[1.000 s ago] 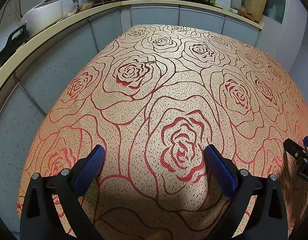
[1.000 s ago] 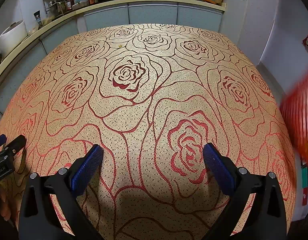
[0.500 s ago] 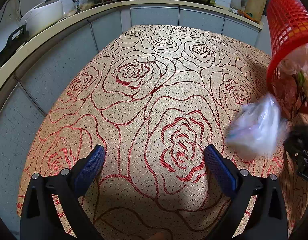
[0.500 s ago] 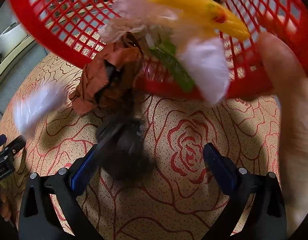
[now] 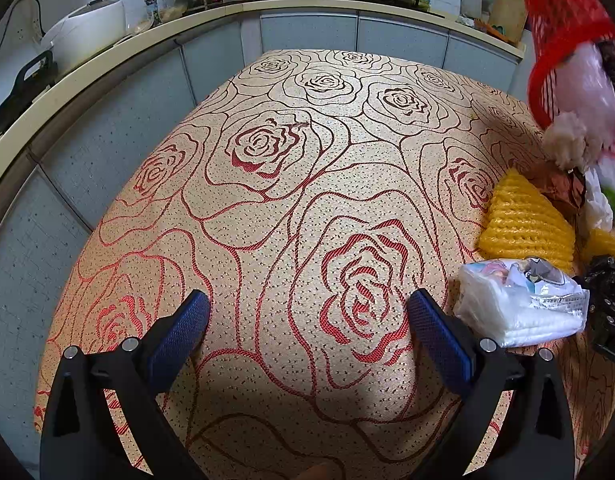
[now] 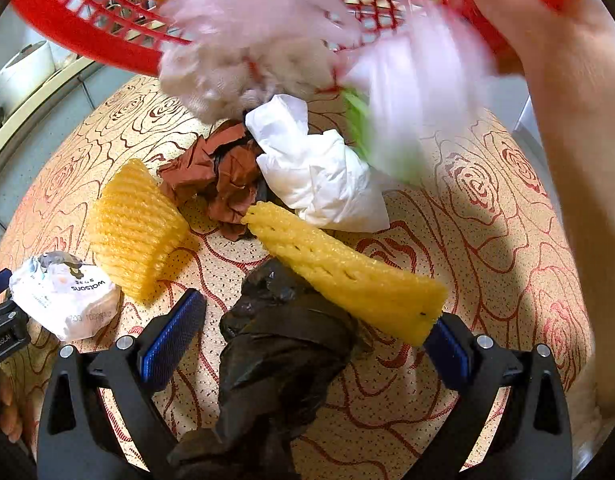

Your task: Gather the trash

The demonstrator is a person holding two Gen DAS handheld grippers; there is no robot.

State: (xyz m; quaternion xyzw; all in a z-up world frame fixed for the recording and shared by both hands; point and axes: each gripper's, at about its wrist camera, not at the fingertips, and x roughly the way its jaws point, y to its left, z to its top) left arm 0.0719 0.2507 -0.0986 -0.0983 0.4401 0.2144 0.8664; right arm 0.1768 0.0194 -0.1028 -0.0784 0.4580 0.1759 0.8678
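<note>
Rose-patterned cloth covers the table [image 5: 275, 216], with a kitchen counter [image 5: 107, 64] behind. A bare hand [image 6: 547, 64] tips a red basket [image 6: 79, 20] above it, and trash lies heaped before the right gripper [image 6: 313, 334]: two yellow foam nets [image 6: 135, 224], crumpled brown paper [image 6: 223, 176], white tissue [image 6: 319, 176], a black bag [image 6: 283, 344] and a tissue pack [image 6: 63, 296]. Both grippers' jaws stand apart and empty; the left gripper [image 5: 307, 328] hovers over bare cloth. All of it looks light and soft. The springy nets would likely pinch best across a flat side, the slippery bag at a bunched fold.
</note>
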